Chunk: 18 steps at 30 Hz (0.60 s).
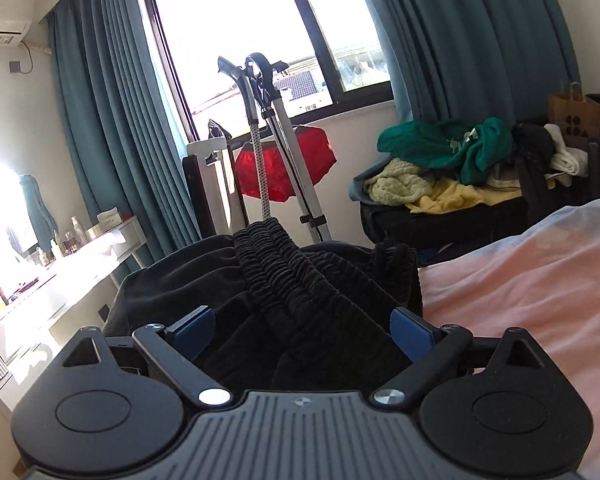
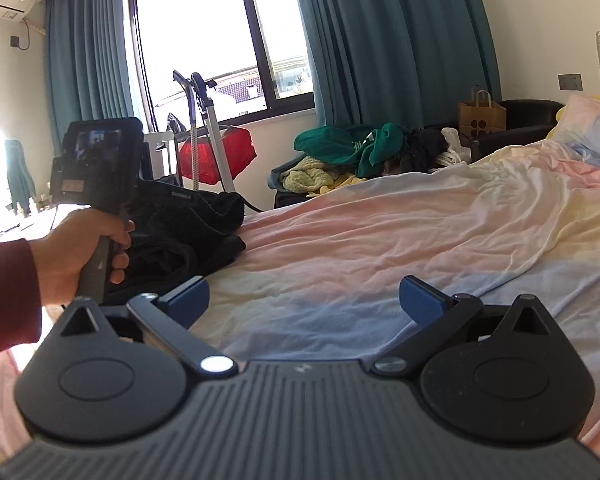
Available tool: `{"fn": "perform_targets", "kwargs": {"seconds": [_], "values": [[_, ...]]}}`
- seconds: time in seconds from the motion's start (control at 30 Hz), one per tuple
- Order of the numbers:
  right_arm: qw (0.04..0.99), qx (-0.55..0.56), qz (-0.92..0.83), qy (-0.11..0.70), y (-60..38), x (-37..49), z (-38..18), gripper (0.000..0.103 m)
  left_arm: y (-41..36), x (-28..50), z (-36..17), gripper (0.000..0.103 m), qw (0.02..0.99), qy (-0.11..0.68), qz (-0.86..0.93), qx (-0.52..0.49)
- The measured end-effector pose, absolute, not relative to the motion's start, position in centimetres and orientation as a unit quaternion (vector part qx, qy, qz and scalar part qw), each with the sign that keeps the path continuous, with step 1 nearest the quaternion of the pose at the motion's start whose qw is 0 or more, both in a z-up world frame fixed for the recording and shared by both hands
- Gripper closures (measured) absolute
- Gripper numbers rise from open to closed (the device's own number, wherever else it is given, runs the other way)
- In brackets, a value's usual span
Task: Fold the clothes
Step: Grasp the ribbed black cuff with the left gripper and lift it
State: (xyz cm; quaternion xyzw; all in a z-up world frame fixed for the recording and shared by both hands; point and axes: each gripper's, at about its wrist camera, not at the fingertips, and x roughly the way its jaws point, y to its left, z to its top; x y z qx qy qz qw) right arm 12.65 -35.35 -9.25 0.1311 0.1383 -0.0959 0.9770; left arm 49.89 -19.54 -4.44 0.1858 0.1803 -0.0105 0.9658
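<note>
Since the black garment [image 1: 284, 280] lay bunched at the bed [image 2: 380, 240] edge, you held the left gripper [image 1: 300, 324] over it, fingers apart, waistband between them, ungripped. Right gripper [image 2: 304, 300] hung beside the garment over bare sheet, fingers apart, empty. Garment type unclear; lower folds hidden.

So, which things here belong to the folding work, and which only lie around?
Belonging to the job:
- black garment with elastic waistband, on the bed's edge
- left gripper, jaws wide around it
- right gripper, open over the bedsheet

Lying about:
- clothes pile
- garment steamer
- paper bag
</note>
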Motion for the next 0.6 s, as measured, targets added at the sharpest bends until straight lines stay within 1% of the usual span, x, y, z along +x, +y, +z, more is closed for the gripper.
{"fn": "perform_targets", "kwargs": {"seconds": [0.1,0.2,0.23,0.27,0.3,0.37,0.47,0.6], "values": [[0.974,0.14,-0.096,0.147,-35.7,14.1,-10.4,0.0,-21.5,53.3,-5.3,0.011,0.962,0.187,0.008,0.198],[0.974,0.148,-0.085,0.15,-35.8,14.9,-11.4,0.0,-22.8,55.1,-6.5,0.02,0.953,0.2,0.041,0.223],[0.974,0.152,-0.083,0.147,-35.9,15.1,-11.6,0.0,-23.0,55.4,-6.9,0.038,0.95,0.205,0.052,0.23],[0.974,0.156,-0.082,0.144,-36.0,15.1,-11.8,0.0,-23.2,55.7,-7.4,0.067,0.946,0.211,0.063,0.237],[0.973,0.161,-0.083,0.14,-36.1,15.2,-11.9,0.0,-23.2,55.7,-7.5,0.076,0.944,0.215,0.068,0.24],[0.974,0.166,-0.088,0.129,-36.3,15.0,-11.9,0.0,-22.6,54.8,-7.3,0.088,0.943,0.219,0.067,0.241],[0.975,0.163,-0.096,0.113,-36.3,14.7,-11.5,0.0,-21.5,51.0,-5.3,0.095,0.948,0.194,0.058,0.246],[0.979,0.151,-0.103,0.092,-36.1,13.7,-10.5,0.0,-17.9,43.2,-1.6,0.097,0.965,0.159,0.038,0.205]]}}
